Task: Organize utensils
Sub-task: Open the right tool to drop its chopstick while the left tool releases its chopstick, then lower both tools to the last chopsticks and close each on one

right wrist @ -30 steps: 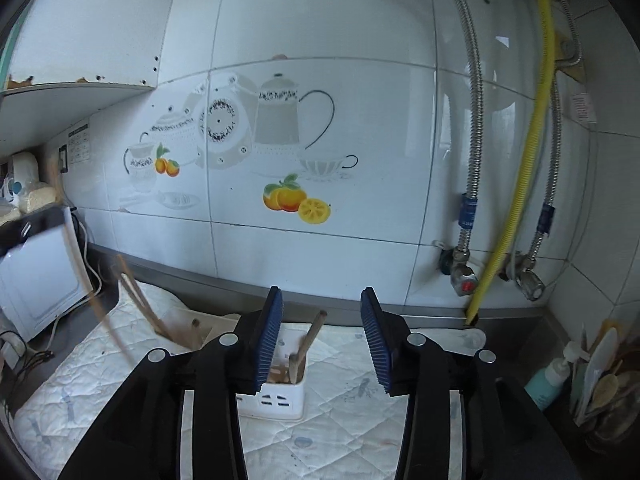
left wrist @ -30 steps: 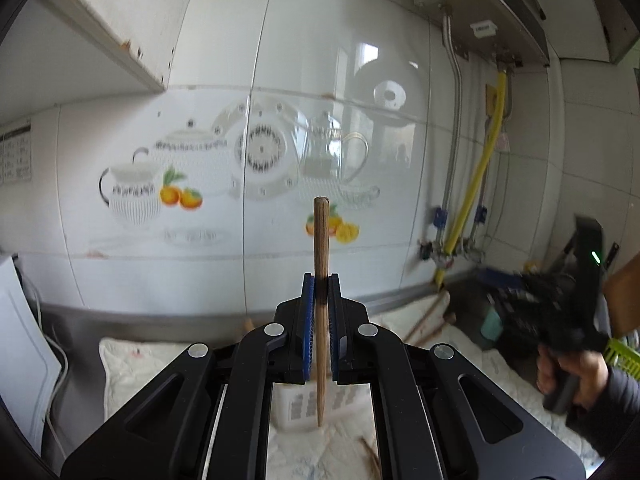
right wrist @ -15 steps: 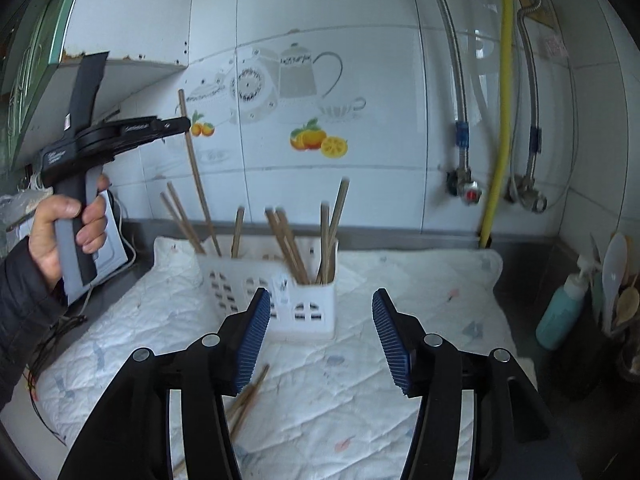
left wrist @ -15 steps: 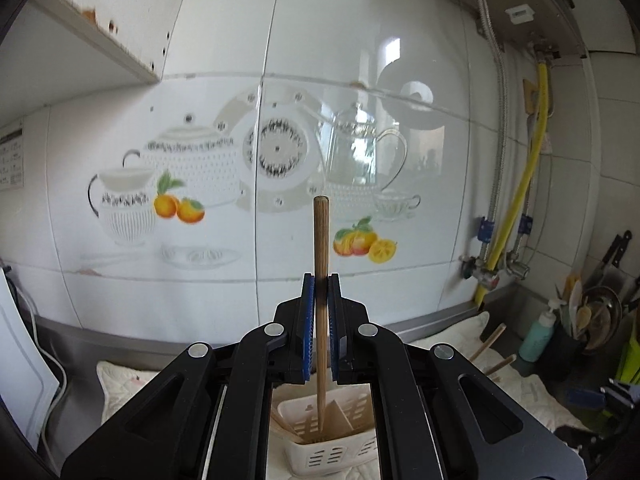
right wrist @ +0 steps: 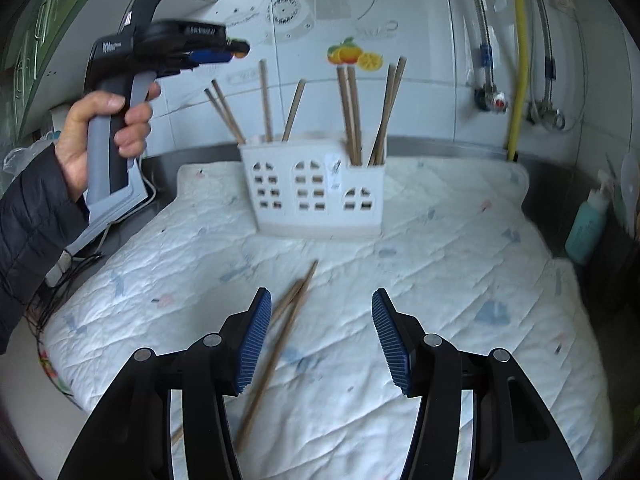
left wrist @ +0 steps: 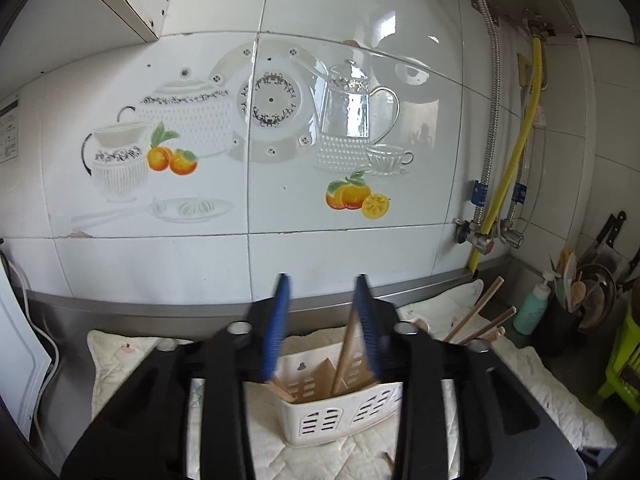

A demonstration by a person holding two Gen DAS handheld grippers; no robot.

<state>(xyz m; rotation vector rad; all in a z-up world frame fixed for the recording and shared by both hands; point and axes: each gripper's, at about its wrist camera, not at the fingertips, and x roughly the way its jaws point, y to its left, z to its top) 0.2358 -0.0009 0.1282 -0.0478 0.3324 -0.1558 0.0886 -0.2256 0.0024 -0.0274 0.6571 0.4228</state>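
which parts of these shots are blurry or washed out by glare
Left wrist view: the left tongs with blue pads are smeared by motion, and window glare sits on the glossy white wall tiles. Right wrist view: the loose wooden chopsticks on the white quilted mat are blurred, the right tongs stay sharp; fisheye bends the yellow hose.

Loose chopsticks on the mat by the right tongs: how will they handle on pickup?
The loose chopsticks look like thin straight wood, so probably stiff and light. They are slender, so likely to pivot in the right tongs if gripped off-centre. The quilted mat looks soft, so rolling seems unlikely.
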